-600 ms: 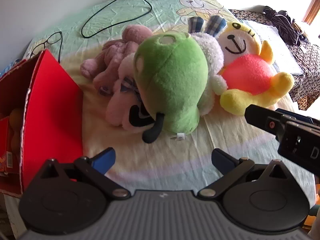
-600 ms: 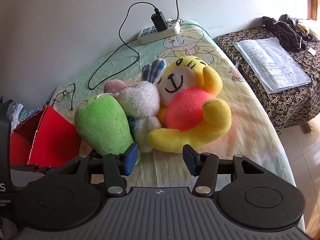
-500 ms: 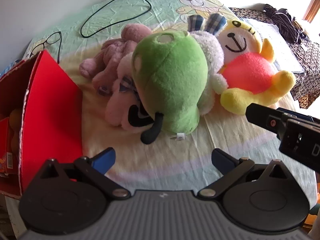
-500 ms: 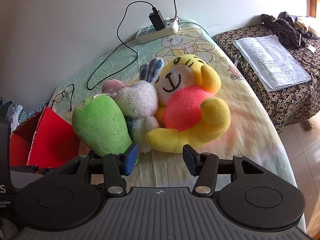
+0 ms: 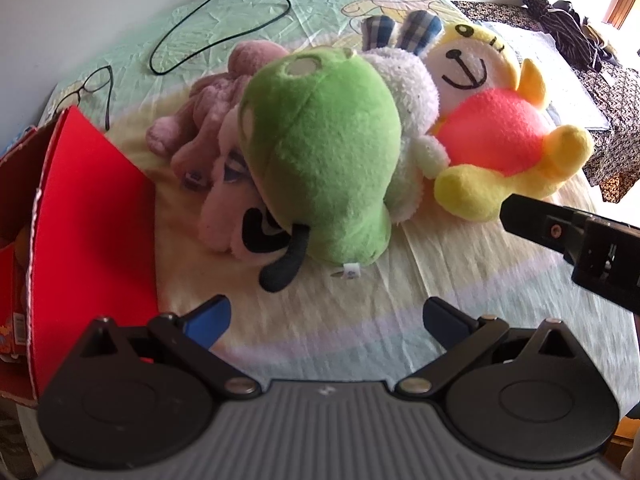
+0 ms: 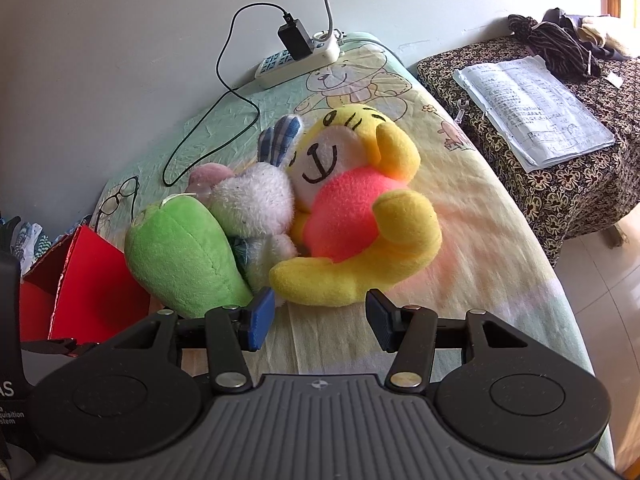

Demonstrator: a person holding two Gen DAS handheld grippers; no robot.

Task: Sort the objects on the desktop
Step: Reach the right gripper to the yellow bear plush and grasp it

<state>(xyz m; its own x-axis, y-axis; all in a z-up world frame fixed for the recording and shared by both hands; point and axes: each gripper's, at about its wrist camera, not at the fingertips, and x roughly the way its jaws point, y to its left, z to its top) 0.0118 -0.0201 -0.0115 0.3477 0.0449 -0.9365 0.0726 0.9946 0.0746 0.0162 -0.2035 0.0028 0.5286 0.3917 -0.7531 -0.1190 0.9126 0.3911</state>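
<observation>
You're at the approach step: neither tool carries anything yet. Your left gripper (image 5: 326, 314) has its jaws spread wide, empty, lined up on the green plush (image 5: 320, 160), which lies on the bedsheet (image 5: 460, 272) leaning over a pink plush (image 5: 224, 184) and pressed against a white bunny (image 5: 404, 88). Your right gripper (image 6: 320, 316) is likewise parted and empty, its left finger close beside the foot of the yellow-and-pink plush (image 6: 360, 232); whether it touches, I cannot tell. The likely destination is the red box (image 5: 92, 216) on the left, its flap standing open toward the pile. Next move, by my reading: go in low on the green plush and close around its narrow lower end, near the white tag. Watch the box flap's edge on your left and the right tool just right of your path. Open sheet lies in front of both grippers; the toys themselves are packed tight, so expect neighbours to drag.
</observation>
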